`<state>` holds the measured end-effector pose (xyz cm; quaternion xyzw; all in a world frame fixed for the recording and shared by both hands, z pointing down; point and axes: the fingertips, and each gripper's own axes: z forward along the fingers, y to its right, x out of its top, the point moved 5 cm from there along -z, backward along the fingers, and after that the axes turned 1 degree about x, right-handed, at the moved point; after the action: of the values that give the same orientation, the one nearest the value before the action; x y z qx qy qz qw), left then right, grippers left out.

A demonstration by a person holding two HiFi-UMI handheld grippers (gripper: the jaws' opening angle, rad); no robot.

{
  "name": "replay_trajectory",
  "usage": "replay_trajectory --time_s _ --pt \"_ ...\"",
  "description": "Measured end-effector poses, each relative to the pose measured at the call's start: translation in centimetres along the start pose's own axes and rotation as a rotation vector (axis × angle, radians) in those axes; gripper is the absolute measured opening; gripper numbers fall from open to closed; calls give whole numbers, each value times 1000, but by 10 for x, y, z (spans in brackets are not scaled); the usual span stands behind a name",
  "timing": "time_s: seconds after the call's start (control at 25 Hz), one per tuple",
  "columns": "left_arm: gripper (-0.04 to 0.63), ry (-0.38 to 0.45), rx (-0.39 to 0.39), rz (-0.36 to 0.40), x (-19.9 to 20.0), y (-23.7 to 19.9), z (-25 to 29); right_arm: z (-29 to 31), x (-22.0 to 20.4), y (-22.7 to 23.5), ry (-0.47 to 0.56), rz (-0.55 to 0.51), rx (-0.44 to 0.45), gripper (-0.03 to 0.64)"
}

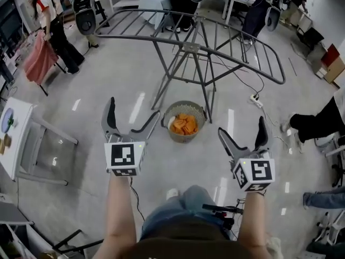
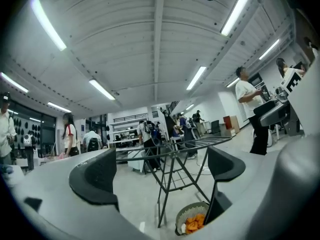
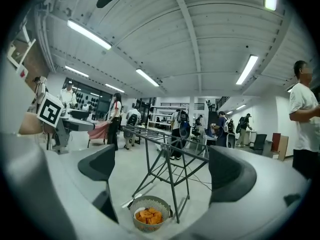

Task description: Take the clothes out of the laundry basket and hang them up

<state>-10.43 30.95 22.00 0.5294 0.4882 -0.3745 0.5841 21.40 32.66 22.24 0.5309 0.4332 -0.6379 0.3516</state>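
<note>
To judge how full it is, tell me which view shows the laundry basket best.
The head view: it looks down into the basket, showing its rim and the orange clothes. The right gripper view shows it from the side. In the left gripper view a finger hides part of it.

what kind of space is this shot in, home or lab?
Likely an open-plan lab or office, not a home: long strip lights on a ribbed ceiling, shelving at the back, and several people standing about. The drying rack and laundry basket stand on a polished floor.
</note>
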Motion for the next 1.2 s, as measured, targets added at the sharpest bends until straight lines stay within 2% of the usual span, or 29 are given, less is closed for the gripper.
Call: replay_trajectory --time_s 0.36,0.64,0.92,1.2 --pt "568 -62 -31 -14 -30 2 45 35 -32 13 -67 10 -31 569" --pt "568 -121 -54 -10 -47 18 121 96 -54 54 -113 37 -23 569" --pt "568 -197 -40 -14 -79 44 221 189 -90 117 -155 38 33 569" --pt "566 -339 1 -55 -131 62 305 280 -143 163 -256 59 133 568"
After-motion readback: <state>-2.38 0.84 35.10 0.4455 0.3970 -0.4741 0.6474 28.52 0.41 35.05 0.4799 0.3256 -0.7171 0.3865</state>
